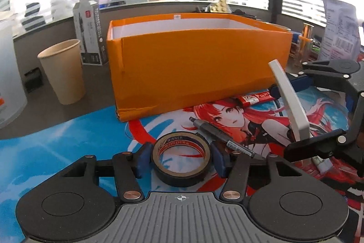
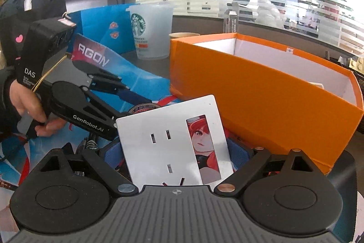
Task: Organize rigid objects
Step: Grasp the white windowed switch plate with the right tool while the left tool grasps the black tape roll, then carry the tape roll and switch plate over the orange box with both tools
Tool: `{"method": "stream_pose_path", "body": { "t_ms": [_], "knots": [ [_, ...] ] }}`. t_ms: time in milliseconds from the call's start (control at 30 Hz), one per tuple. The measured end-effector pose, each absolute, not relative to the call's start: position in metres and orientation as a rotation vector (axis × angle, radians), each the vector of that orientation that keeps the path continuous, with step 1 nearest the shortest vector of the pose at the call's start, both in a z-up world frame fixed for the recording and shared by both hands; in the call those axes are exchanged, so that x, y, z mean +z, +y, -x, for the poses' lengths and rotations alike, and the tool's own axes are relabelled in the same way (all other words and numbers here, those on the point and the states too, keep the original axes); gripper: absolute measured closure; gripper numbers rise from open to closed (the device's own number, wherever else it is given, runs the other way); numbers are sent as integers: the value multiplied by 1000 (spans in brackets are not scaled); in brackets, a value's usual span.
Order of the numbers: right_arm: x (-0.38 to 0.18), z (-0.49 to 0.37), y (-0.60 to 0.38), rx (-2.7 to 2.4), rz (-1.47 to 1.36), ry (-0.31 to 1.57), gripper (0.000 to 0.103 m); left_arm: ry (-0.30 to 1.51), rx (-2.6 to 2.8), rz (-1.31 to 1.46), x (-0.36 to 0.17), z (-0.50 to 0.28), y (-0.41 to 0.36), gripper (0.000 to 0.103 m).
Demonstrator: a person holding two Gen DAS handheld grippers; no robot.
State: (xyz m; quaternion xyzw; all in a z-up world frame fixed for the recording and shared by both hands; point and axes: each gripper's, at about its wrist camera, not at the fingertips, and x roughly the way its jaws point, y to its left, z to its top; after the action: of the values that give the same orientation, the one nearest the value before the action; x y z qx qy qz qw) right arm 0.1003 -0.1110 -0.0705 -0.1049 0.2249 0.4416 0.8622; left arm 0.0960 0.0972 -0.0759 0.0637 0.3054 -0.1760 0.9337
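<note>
A black tape roll [image 1: 181, 158] with a tan core lies on the printed mat [image 1: 68, 140], and the blue pads [image 1: 145, 158] of my left gripper [image 1: 181, 159] press on its two sides. My right gripper [image 2: 175, 149] is shut on a white socket cover plate [image 2: 159, 142], held upright and tilted; the left wrist view shows this plate [image 1: 289, 97] edge-on at the right. The open orange box [image 1: 193, 65] stands just behind both grippers, its white inside [image 2: 284, 63] showing. In the right wrist view a hand [image 2: 20, 97] holds the left gripper [image 2: 136, 99] over the tape roll [image 2: 142, 108].
A black pen [image 1: 218, 133] and a red wrapped stick [image 1: 254, 98] lie on the mat before the box. A paper cup [image 1: 61, 70] and a tall black carton [image 1: 91, 33] stand left of the box. A clear plastic cup [image 2: 151, 31] stands behind the box's left corner.
</note>
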Motion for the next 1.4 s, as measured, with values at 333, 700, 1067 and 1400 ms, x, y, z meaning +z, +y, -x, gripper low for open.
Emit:
{"method": "stream_pose_path", "body": {
  "t_ms": [333, 700, 1067, 1400],
  "knots": [
    [-59, -92, -114, 858, 186, 425, 12, 540, -335, -68, -46, -72, 95, 50],
    [-28, -78, -132, 717, 78, 333, 12, 390, -356, -61, 13, -56, 79, 49],
    [-2, -72, -146, 636, 42, 297, 12, 311, -360, -83, 47, -53, 60, 49],
    [23, -86, -154, 593, -32, 284, 12, 248, -370, -85, 71, -58, 57, 49]
  ]
}}
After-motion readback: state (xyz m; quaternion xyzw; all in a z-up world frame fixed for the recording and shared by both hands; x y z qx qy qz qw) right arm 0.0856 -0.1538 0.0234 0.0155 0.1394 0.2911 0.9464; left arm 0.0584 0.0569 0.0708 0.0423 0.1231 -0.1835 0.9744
